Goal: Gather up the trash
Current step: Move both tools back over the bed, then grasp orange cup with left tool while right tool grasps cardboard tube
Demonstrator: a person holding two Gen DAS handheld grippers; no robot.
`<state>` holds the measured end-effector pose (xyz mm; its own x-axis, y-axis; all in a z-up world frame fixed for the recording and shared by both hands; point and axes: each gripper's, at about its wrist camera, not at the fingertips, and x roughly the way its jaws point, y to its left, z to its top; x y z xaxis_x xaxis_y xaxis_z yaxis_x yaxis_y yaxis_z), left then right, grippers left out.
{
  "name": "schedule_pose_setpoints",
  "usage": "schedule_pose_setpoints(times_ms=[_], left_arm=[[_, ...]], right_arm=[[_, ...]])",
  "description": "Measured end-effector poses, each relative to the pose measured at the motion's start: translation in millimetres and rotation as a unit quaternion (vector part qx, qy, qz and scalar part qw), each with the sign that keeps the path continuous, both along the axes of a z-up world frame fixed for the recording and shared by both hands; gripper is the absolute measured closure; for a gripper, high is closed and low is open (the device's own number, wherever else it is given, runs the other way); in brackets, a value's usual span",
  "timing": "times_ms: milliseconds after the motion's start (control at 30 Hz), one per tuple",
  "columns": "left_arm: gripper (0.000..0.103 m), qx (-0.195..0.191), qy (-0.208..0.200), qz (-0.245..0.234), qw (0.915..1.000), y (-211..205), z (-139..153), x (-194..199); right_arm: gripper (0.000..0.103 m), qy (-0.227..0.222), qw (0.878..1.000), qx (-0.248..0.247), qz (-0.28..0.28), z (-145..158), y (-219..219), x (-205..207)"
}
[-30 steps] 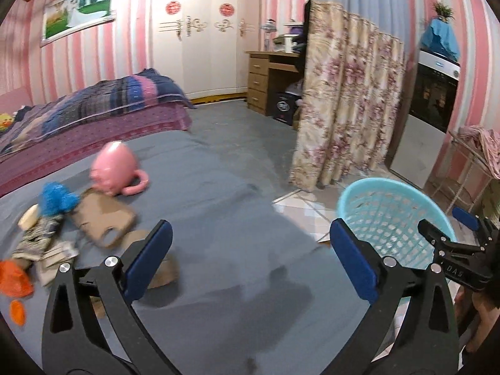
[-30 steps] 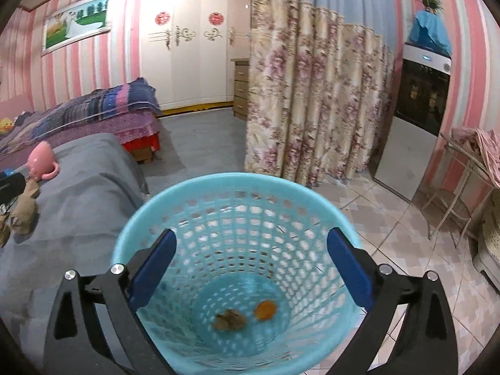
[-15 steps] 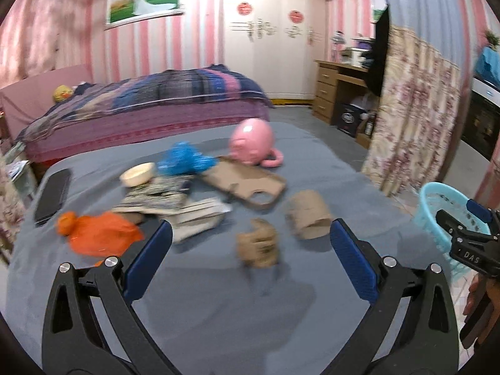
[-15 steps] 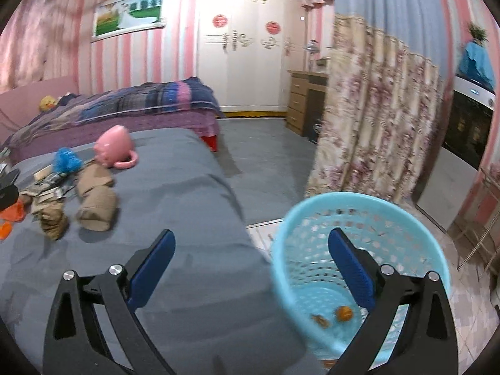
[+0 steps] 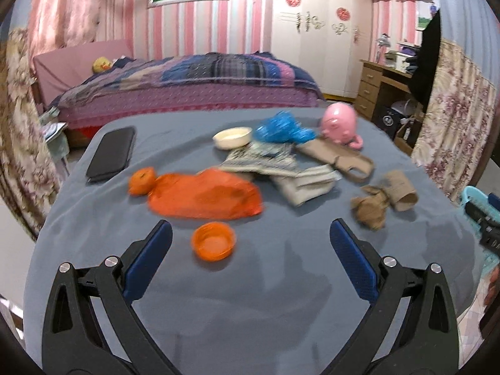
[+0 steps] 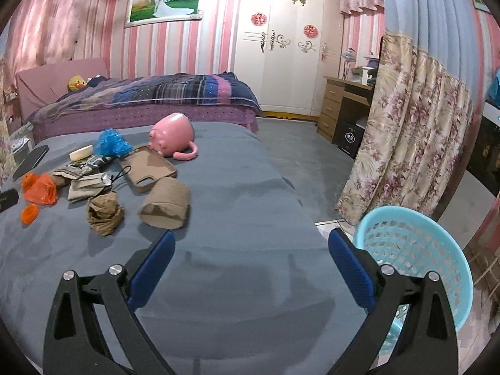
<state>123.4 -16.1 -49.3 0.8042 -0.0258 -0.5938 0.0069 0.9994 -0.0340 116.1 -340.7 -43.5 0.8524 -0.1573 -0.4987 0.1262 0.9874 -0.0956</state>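
Trash lies on a grey-covered table (image 5: 250, 297): an orange plastic bag (image 5: 203, 198), an orange cap (image 5: 213, 245), an orange ball of peel (image 5: 142, 181), crumpled brown paper (image 5: 370, 209), a cardboard sleeve (image 5: 401, 190), wrappers (image 5: 265, 164) and a blue crumpled bag (image 5: 281, 131). My left gripper (image 5: 250, 256) is open and empty, just short of the orange cap. My right gripper (image 6: 250, 259) is open and empty above the table's right part, with the brown paper (image 6: 104, 214) and sleeve (image 6: 165, 203) ahead to its left. The light blue basket (image 6: 415, 256) stands on the floor at the right.
A pink pig mug (image 5: 339, 123), a brown phone case (image 5: 340, 159), a cream dish (image 5: 232, 137) and a black phone (image 5: 111, 153) also lie on the table. A bed (image 5: 187, 93) stands behind it, a flowered curtain (image 6: 415, 131) and a desk (image 6: 343, 106) at the right.
Both grippers have swung left, away from the basket and toward the table. The left one now faces the trash pile; the right one has left the basket's mouth. Both stay open.
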Motion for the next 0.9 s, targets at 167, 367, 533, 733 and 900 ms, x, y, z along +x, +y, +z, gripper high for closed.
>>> schedule_pose_setpoints(times_ms=[167, 367, 533, 733, 900], left_arm=[[0.006, 0.002, 0.027, 0.016, 0.9995, 19, -20, 1], [0.006, -0.056, 0.079, 0.033, 0.9948, 48, -42, 15], [0.006, -0.074, 0.093, 0.039, 0.9921, 54, -47, 32], [0.021, -0.053, 0.108, 0.027, 0.9923, 40, -52, 49], [0.046, -0.033, 0.103, 0.001, 0.9941, 26, -52, 48]], right_arm=[[0.006, 0.011, 1.000, 0.008, 0.002, -5, 4, 8], [0.006, 0.030, 0.999, 0.011, 0.005, -18, 6, 16], [0.006, 0.036, 0.999, -0.001, 0.012, -22, 11, 25], [0.006, 0.044, 0.999, 0.000, 0.021, -25, 16, 37], [0.007, 0.053, 0.998, 0.010, 0.033, -29, 23, 51]])
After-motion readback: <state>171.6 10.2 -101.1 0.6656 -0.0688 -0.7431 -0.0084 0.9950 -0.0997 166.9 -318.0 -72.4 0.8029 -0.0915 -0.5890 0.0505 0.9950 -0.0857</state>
